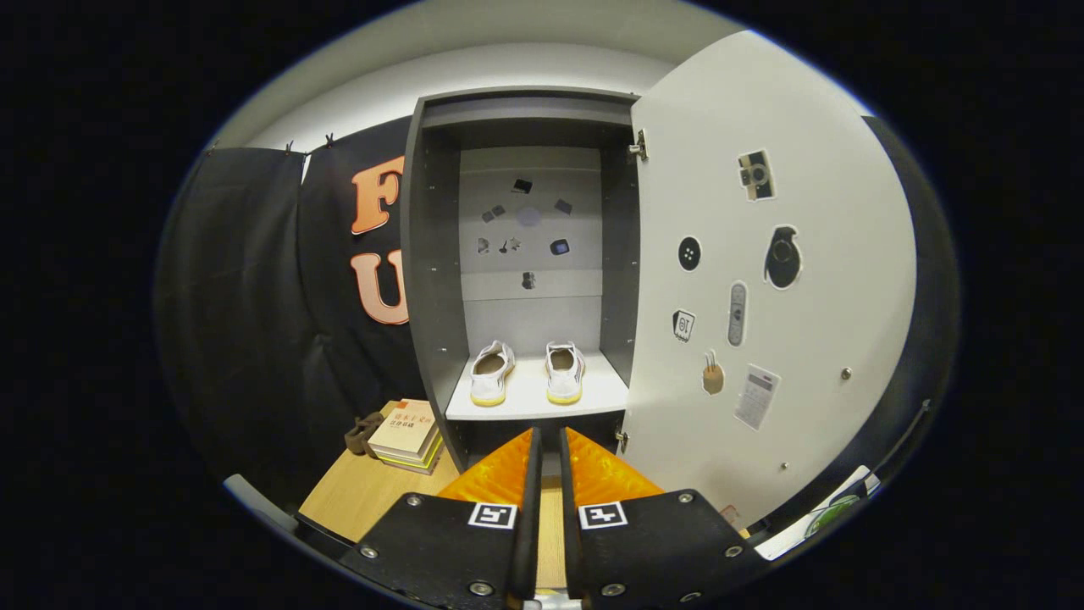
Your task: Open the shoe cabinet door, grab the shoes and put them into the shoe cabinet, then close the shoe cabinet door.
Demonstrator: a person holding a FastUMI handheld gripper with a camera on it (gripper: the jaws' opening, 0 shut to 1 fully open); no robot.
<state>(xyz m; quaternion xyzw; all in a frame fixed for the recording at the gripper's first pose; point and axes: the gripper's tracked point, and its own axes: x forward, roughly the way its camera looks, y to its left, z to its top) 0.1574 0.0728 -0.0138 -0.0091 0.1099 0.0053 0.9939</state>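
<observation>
You are holding the gripper (549, 436) in front of the shoe cabinet (432, 280), and its two fingers are sitting close together with only a thin gap between them and nothing in that gap, so the gripper is closed and gripping nothing. The cabinet door (762, 280) is standing wide open, swung out on the right side of the cabinet, and it is showing you its white inner face with little stickers (755, 174) on it. The two shoes are resting inside the cabinet, side by side on the white shelf (529, 398), just past the tips of the fingers. The left shoe (492, 373) and the right shoe (564, 371) are sitting a little apart, with their heels facing you and their toes pointing at the back wall. They are white shoes with yellowish soles. The back wall (529, 296) of the cabinet is pale and has a few small dark stickers on it too. The cabinet is standing on a wooden table (364, 496). To the left of the cabinet, a small stack of books (406, 434) is lying on the table, and a small brown thing (362, 432) is lying just beside the books; you cannot tell what it is. At the right, below the open door, a bit of paper (834, 508) with some green on it is peeking out.
</observation>
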